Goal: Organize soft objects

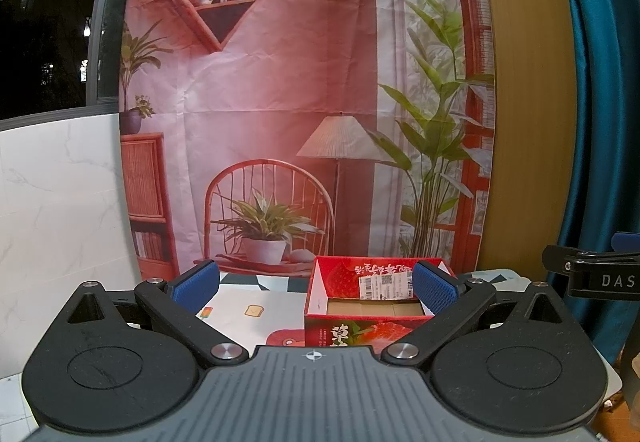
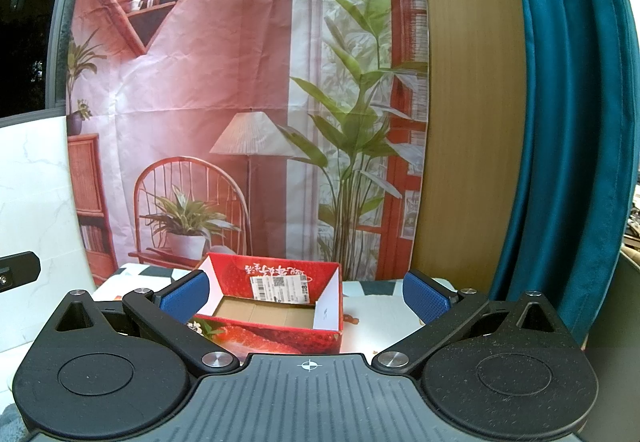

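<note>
Left wrist view: the left gripper (image 1: 315, 288) hangs with its blue pads spread wide, nothing between them. Ahead on the patterned tablecloth (image 1: 248, 322) sits the red strawberry box (image 1: 360, 326), top open, bare cardboard floor showing. Right wrist view: the right gripper (image 2: 306, 294) is spread just as wide and empty, the same box (image 2: 276, 334) close in front, slightly left. No soft objects visible in either view.

The cardboard box (image 2: 276, 306) is showing glossy red printed walls and a matt brown floor. The fingers (image 1: 434, 288) are wearing rough, dimpled blue pads on matt black plastic. The creased cloth backdrop (image 1: 280, 102) is hanging beside smooth wood panelling (image 1: 532, 102).
</note>
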